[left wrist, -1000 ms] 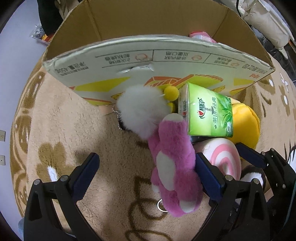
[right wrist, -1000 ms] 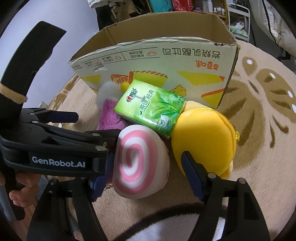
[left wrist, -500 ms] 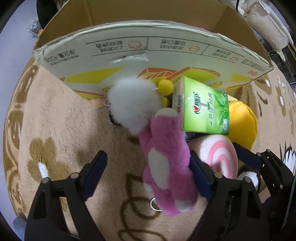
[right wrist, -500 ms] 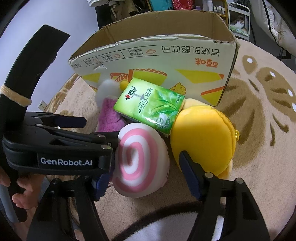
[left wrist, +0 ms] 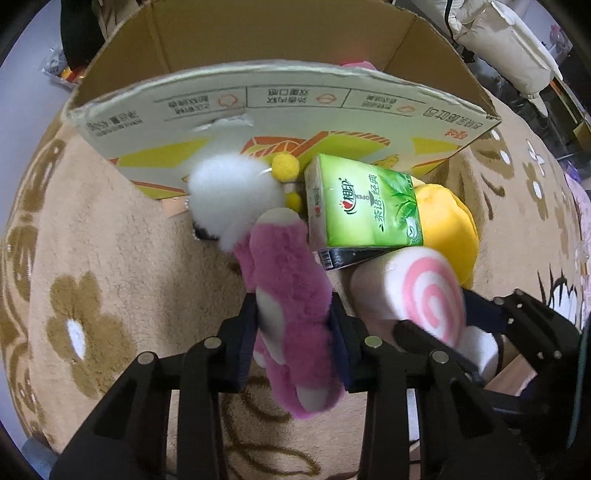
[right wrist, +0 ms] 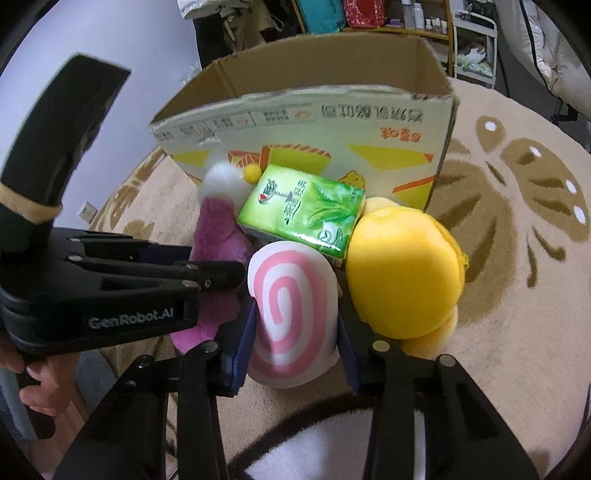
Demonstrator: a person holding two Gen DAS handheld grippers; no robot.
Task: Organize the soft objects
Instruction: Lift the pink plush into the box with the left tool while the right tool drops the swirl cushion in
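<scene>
Both tools, open a second ago, now clamped: left tool (left wrist: pixel 293 328) on pink plush (left wrist: pixel 291 314), right tool (right wrist: pixel 295 336) on swirl cushion (right wrist: pixel 291 310).

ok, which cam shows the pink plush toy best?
Left wrist: the pink plush toy fills the centre, clamped in the left gripper. Right wrist shows only part, hidden behind that gripper.

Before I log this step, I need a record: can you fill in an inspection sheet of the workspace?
Surface: beige rug with brown flower pattern.
Job's things: pink plush, swirl cushion, yellow plush, white pompom and green tissue pack piled before the open cardboard box.
Clutter: nothing seen on the rug.
Grippers: left gripper shut on pink plush; right gripper shut on swirl cushion.
Cables: nothing seen.
Surroundings: shelves and light wall behind the box.
</scene>
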